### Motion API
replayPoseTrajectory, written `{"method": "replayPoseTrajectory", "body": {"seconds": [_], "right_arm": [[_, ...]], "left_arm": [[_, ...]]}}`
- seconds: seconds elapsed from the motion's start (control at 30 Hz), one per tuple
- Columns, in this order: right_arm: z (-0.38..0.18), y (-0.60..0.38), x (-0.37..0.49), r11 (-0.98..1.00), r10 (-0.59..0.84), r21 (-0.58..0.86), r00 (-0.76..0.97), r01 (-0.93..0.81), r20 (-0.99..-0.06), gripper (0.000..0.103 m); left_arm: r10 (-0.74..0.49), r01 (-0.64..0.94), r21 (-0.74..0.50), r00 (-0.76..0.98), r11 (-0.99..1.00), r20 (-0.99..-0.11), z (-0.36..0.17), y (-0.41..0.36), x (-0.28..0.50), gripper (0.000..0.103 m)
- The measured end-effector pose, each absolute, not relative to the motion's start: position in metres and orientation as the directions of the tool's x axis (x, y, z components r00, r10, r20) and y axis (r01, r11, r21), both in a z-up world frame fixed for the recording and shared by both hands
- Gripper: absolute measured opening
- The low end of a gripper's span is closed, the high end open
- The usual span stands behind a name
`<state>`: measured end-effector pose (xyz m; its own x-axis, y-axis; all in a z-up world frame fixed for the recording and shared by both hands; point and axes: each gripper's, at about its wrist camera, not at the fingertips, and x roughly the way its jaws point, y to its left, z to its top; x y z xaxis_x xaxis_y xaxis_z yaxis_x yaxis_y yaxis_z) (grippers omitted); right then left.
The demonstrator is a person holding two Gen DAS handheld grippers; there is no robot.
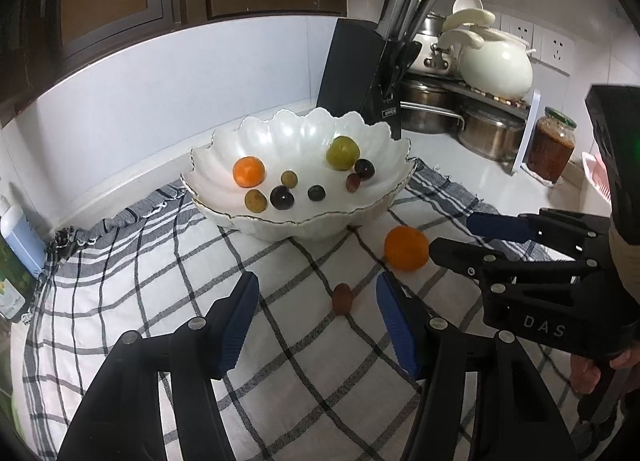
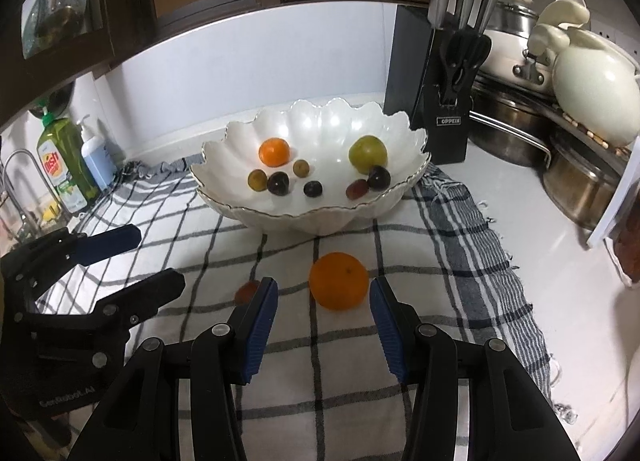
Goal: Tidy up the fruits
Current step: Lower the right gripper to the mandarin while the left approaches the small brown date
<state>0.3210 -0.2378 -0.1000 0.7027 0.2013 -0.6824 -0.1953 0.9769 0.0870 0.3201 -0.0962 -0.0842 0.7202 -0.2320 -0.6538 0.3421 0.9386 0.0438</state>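
Observation:
A white scalloped bowl point(image 1: 304, 217) point(image 2: 312, 214) stands on the checked cloth and holds a small orange point(image 1: 249, 171), a green plum point(image 1: 342, 152) and several dark and green grapes. On the cloth in front of it lie a bigger orange point(image 1: 406, 248) point(image 2: 339, 280) and a small reddish grape point(image 1: 342, 298) point(image 2: 245, 292). My left gripper point(image 1: 318, 301) is open, and the grape lies just ahead between its fingertips. My right gripper point(image 2: 323, 289) point(image 1: 450, 235) is open too; the orange sits between its blue pads with a gap on the left side. In the right wrist view my left gripper point(image 2: 160, 257) shows at the left.
A black knife block point(image 1: 360, 73) stands behind the bowl. Steel pots point(image 1: 492, 133), a white ceramic pot point(image 1: 496, 65) and a jar of red sauce point(image 1: 552, 149) crowd the right. Dish soap point(image 2: 64, 157), a blue bottle point(image 2: 96, 161) and a tap point(image 2: 16, 165) are at the left.

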Motion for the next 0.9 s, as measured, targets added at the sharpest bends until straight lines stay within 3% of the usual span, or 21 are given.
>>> {"method": "replayPoseTrajectory", "body": {"seconds": [0.3,0.9], "right_arm": [[-0.113,-0.239,0.331,0.976,0.210,0.112,0.680,-0.186,-0.702,0.049],[-0.139,-0.241,0.360,0.970,0.243,0.169,0.613,-0.178,-0.752,0.049]], "left_arm": [[-0.226,0.351,0.066,0.724,0.934,-0.652,-0.099,-0.103,0.325,0.051],[-0.268,0.414,0.006,0.601,0.910,-0.753,-0.135,-0.117,0.357,0.036]]}}
